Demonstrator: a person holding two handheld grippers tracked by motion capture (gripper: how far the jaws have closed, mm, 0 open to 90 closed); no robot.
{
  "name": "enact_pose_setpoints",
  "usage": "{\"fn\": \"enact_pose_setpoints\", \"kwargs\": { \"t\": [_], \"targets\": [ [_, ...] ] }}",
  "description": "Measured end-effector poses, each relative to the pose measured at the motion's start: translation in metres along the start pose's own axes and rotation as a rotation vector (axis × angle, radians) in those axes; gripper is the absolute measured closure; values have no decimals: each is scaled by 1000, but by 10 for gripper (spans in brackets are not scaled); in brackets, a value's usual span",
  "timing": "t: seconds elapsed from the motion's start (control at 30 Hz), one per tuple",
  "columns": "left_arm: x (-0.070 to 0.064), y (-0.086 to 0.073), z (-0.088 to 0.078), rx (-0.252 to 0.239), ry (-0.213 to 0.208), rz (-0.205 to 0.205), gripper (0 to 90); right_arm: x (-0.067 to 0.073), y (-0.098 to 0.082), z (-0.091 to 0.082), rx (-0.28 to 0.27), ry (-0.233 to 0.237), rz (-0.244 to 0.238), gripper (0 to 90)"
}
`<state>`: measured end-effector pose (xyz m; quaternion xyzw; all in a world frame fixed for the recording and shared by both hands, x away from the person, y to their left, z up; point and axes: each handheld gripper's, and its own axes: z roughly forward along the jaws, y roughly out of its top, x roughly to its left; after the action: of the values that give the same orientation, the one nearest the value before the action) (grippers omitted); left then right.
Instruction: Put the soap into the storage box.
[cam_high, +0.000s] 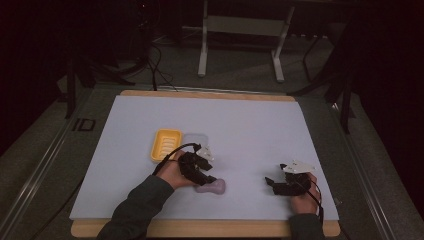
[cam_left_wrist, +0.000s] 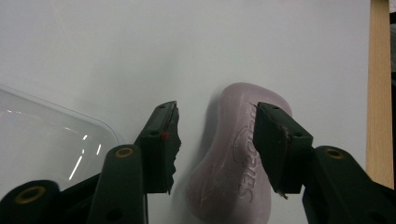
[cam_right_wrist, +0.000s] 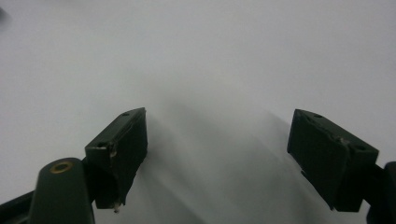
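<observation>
A pale purple bar of soap (cam_high: 211, 187) (cam_left_wrist: 236, 158) lies on the white table sheet near the front. My left gripper (cam_high: 206, 179) (cam_left_wrist: 215, 140) is open just above it, one jaw over the soap's right edge and the other on the sheet to its left, with a gap showing. A yellow soap dish (cam_high: 165, 144) sits behind the left hand, and a clear lid (cam_high: 196, 140) (cam_left_wrist: 42, 140) lies beside it. My right gripper (cam_high: 272, 183) (cam_right_wrist: 217, 154) rests open at the front right with bare sheet between its jaws.
The wooden table edge (cam_high: 200, 227) (cam_left_wrist: 379, 93) runs along the front, close to the soap. A metal stand (cam_high: 240, 30) and cables are on the floor beyond the table's far edge.
</observation>
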<state>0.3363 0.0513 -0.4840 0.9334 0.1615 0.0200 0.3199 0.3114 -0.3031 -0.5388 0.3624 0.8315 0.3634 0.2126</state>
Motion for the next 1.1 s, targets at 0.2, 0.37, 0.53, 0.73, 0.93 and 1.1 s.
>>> {"fn": "enact_pose_setpoints", "kwargs": {
  "t": [0.2, 0.37, 0.53, 0.73, 0.93, 1.1],
  "targets": [
    [-4, 3, 4, 28, -23, 34, 437, -1, 0, -1, -4, 1, 3, 198],
    [-9, 7, 9, 76, -39, 90, 410, -1, 0, -1, -9, 1, 6, 198],
    [-10, 10, 12, 100, -56, 118, 393, -1, -1, -1, -12, 1, 7, 198],
    [-11, 9, 16, 135, -67, 128, 387, -1, -1, -1, -13, 2, 8, 198],
    [-12, 8, 21, 172, -60, 145, 384, -1, -1, -2, -16, 1, 11, 198],
    [-13, 9, 25, 190, -70, 162, 386, -3, -1, -4, -32, 6, 23, 198]
  ]
}}
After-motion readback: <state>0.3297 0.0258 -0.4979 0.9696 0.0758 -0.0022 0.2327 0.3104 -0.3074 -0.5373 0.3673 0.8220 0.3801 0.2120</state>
